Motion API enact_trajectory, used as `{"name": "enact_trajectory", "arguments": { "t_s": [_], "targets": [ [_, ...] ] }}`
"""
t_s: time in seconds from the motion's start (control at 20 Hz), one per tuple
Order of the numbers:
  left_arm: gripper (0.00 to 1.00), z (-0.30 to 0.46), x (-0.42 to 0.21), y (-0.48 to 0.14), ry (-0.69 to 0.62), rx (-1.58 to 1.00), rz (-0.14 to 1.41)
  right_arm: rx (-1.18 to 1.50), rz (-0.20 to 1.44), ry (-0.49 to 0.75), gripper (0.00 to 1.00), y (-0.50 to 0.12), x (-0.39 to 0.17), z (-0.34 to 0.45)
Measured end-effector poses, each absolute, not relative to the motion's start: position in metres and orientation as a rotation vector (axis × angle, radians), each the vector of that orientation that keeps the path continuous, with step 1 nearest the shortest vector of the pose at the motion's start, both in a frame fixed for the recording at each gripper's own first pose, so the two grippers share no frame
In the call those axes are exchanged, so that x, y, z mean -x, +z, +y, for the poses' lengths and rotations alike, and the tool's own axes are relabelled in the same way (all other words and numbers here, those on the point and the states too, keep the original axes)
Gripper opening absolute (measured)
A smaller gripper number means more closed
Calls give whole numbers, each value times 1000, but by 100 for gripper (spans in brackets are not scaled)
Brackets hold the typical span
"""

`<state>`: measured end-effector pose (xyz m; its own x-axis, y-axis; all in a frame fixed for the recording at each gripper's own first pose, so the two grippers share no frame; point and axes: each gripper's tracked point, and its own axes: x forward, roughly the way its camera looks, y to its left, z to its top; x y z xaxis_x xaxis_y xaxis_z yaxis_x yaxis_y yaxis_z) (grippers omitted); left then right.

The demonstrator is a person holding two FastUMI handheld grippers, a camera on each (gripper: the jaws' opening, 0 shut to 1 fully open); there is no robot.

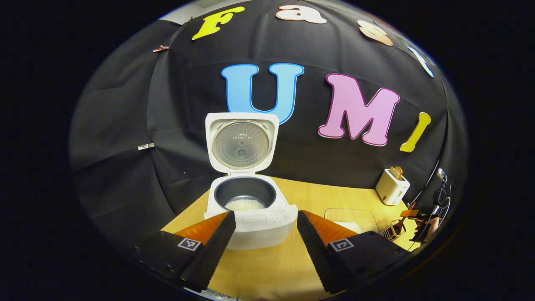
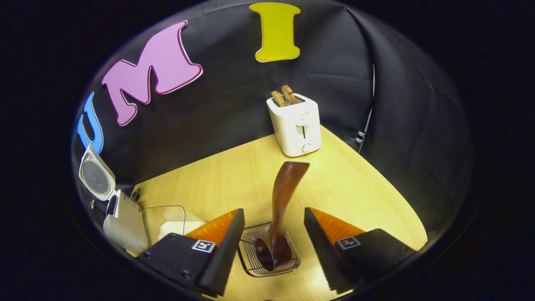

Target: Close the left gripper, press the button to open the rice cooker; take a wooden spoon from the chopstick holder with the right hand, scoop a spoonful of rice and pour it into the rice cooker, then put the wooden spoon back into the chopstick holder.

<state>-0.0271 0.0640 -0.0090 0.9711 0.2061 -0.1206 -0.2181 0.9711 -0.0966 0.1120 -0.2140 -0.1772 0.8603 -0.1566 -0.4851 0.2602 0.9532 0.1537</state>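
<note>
Little here can be read. The inner lid of the open rice cooker (image 1: 241,144) carries a few lines of fine embossed print above its centre, too small to make out. The front panel of the rice cooker has faint button markings, also illegible. Each finger block of the left hand-held gripper (image 1: 266,228) bears a square black-and-white fiducial marker, a coded pattern and not text; the right hand-held gripper (image 2: 273,228) carries the same kind of markers. The toaster (image 2: 295,123) shows no legible brand.

Each tool (image 1: 266,225) (image 2: 274,223) carries black housings with square white markers, screws, and serrated finger edges.
</note>
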Motion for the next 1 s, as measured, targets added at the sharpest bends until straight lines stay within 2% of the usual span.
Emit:
{"name": "enact_trajectory", "arguments": {
  "t_s": [0.05,0.1,0.55,0.7,1.0],
  "targets": [
    [95,69,24,-2,212,103,95,-225,481,-231,81,-172,-106,-215],
    [95,76,21,5,215,97,82,-230,472,-243,99,-168,-101,-217],
    [95,149,-34,133,238,51,-94,-285,345,-407,99,-115,-32,-246],
    [95,163,-62,163,219,13,-121,-285,347,-475,98,-125,-6,-250],
    [95,205,-123,212,227,80,-141,-317,387,-514,98,-139,46,-228]
  ]
}}
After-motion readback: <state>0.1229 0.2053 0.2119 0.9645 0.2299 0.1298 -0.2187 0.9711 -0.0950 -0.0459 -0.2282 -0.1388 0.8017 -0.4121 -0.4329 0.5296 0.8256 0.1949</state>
